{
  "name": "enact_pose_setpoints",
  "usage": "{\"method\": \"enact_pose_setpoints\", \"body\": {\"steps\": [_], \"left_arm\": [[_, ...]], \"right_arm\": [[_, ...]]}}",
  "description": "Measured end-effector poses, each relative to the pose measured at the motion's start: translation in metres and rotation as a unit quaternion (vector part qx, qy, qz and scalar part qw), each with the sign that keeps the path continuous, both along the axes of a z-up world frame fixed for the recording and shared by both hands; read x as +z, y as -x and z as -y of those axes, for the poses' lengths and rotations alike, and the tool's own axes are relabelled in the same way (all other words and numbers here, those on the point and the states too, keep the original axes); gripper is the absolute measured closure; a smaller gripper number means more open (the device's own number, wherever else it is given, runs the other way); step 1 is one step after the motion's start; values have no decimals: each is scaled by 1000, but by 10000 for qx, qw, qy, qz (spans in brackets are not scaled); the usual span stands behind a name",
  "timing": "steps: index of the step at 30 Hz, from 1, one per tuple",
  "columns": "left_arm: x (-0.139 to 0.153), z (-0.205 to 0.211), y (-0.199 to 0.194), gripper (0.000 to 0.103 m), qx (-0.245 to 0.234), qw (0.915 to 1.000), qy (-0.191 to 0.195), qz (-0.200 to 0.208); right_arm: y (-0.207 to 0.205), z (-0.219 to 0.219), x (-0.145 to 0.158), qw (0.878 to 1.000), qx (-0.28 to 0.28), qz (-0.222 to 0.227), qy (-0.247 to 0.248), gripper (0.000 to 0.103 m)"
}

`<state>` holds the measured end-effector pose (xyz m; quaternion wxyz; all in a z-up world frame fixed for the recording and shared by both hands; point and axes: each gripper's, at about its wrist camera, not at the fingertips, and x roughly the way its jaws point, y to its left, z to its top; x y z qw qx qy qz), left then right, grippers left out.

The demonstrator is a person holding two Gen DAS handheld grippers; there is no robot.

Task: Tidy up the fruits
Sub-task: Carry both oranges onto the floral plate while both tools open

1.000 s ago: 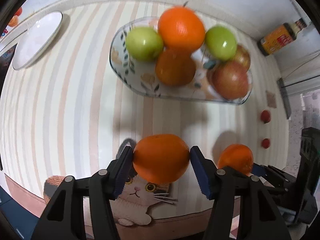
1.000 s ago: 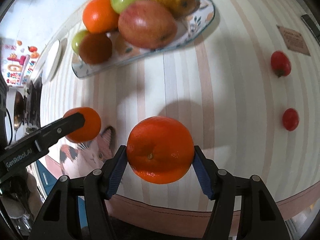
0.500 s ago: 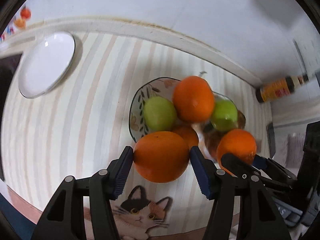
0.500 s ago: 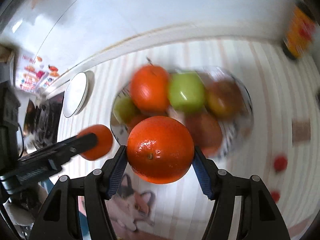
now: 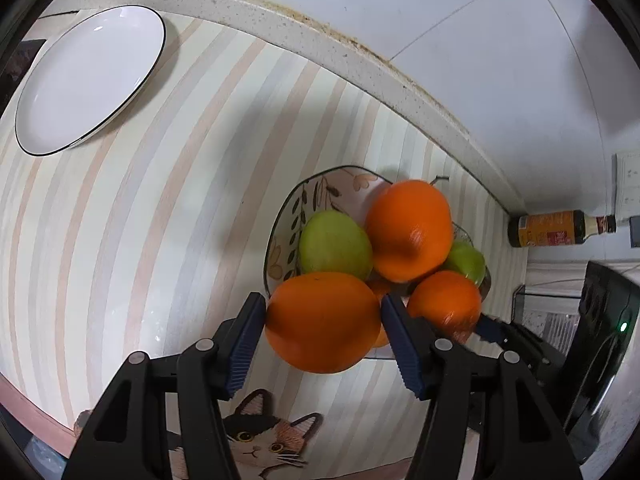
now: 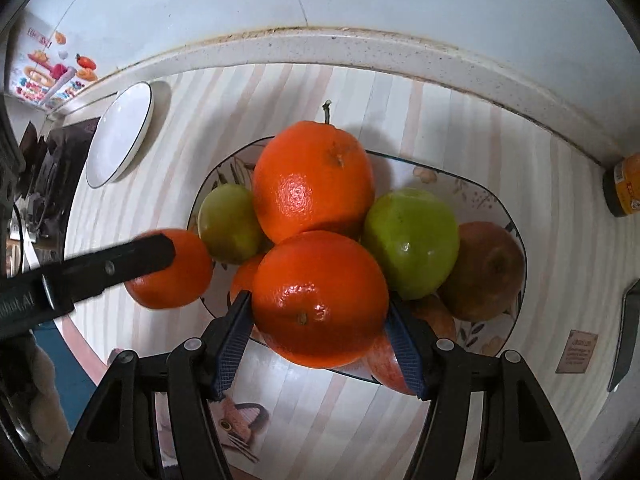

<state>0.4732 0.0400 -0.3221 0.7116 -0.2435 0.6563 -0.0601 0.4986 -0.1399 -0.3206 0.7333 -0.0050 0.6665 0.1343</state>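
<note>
My left gripper [image 5: 323, 322] is shut on an orange [image 5: 322, 320], held above the near left edge of the floral fruit plate [image 5: 288, 216]. My right gripper [image 6: 319, 304] is shut on a second orange [image 6: 320, 298], held over the plate's [image 6: 486, 192] front. The plate holds a stemmed orange [image 6: 314, 180], two green apples [image 6: 410, 240] and reddish apples [image 6: 486, 270]. The left gripper's orange shows in the right wrist view [image 6: 176, 280], and the right gripper's orange in the left wrist view [image 5: 444, 304].
An empty white plate [image 5: 88, 80] lies at the far left of the striped mat. A sauce bottle [image 5: 560, 230] lies at the far right by the wall. A black appliance [image 5: 600, 340] stands at the right. A cat picture [image 5: 260, 440] marks the mat's near edge.
Both grippers have risen and tilted up from near the mat, each still holding its orange, and moved forward to the fruit plate. The small red fruits have left the view.
</note>
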Motion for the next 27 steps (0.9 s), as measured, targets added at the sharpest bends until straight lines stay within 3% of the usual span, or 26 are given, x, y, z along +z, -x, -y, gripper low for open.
{"method": "enact_pose_setpoints", "body": {"steps": [5,14,19,27], "left_arm": [[-14,8,9,45,-157,9998,-32,-103],[-25,4,15,41,54,9997,242,26],[-26,-1,14,41,256,9988,398,-109],[-27,-1,14,42,279,9986,383,-230]], "right_arm": [[1,1,0,9999,-136,85,-13,34],[2,6,3,9997,-224,77,-29,33],[2,7,9,9995,-277,142,-19,16],[8,8,27,9987,-347,381,-63,16]]}}
